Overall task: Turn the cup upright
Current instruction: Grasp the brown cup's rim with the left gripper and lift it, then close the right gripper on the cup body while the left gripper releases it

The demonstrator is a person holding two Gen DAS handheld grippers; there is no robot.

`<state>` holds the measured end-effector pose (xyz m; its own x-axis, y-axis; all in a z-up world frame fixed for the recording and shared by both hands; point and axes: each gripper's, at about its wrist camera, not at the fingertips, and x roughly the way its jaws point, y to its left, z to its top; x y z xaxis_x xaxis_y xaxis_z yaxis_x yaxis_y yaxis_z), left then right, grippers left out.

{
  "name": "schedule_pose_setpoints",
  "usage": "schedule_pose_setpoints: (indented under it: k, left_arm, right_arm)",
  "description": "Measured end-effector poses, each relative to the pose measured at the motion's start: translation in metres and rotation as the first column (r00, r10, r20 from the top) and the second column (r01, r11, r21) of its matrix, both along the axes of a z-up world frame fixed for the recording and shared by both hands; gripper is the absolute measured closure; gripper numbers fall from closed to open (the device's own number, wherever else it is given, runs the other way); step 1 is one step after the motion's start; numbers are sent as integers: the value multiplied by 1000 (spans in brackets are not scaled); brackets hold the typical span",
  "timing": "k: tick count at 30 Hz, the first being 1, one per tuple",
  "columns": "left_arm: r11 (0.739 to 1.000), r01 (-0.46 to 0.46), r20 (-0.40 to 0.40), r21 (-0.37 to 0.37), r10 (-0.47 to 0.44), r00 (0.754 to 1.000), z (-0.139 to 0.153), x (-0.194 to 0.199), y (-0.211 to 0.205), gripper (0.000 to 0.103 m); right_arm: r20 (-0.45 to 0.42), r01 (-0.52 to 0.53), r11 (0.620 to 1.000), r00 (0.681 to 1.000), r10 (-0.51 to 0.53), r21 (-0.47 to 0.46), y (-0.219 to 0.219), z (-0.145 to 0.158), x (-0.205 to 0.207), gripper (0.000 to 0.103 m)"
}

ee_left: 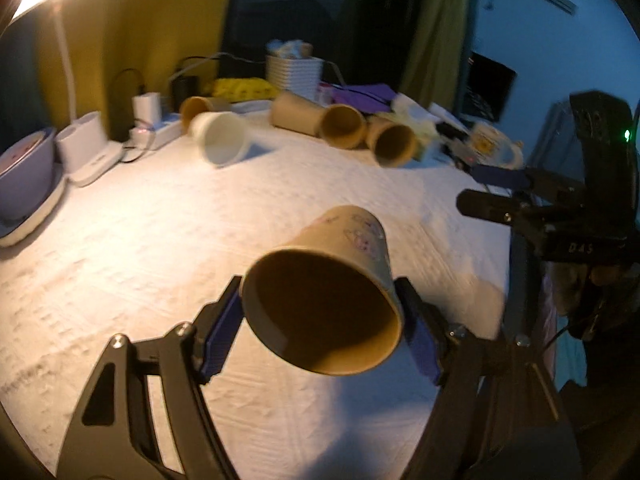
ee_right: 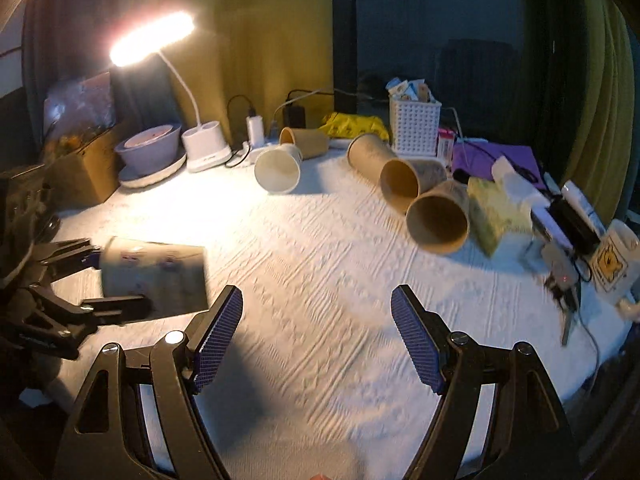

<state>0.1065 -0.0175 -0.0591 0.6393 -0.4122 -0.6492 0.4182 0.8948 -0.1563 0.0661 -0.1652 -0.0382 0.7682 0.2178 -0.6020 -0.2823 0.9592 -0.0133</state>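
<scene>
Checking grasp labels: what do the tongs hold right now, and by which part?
The left tongs grip a brown paper cup across its sidewall near the open rim. The right tongs are open and hold nothing.

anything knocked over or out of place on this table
Yes. Several cups lie on their sides at the back: a white cup and brown ones, mouths facing forward. The left gripper holds another brown cup tilted off the table. The right gripper is open and empty. No spills visible.

A lit desk lamp is shining over the far left of the white-clothed bench. A white cup and brown cups are lying on their sides far back, a white basket standing behind them and a mug sitting far right.
</scene>
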Motion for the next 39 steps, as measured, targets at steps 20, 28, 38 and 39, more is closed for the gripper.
schedule_pose_setpoints:
  k: [20,28,38,39]
  left_arm:
    - [994,85,-114,-71,-92,989,-22,9,-13,12]
    - [993,72,-86,-92,-80,993,-11,-5,-8,10]
    - [996,-38,10,-82,39,999,0,-44,37,10]
    - [995,-47,16,-83,49,999,-1,-48,41,10]
  right_arm:
    - [-68,-88,990,994,80,-114,7,-23,-2,23]
    - [-83,-201,968,978,191,-148,23,-21,-1,23]
    - [-154,-524,756,848,507,-392,83,-20,-14,23]
    - [-163,-544,723,832,530,-426,89,-20,-14,23]
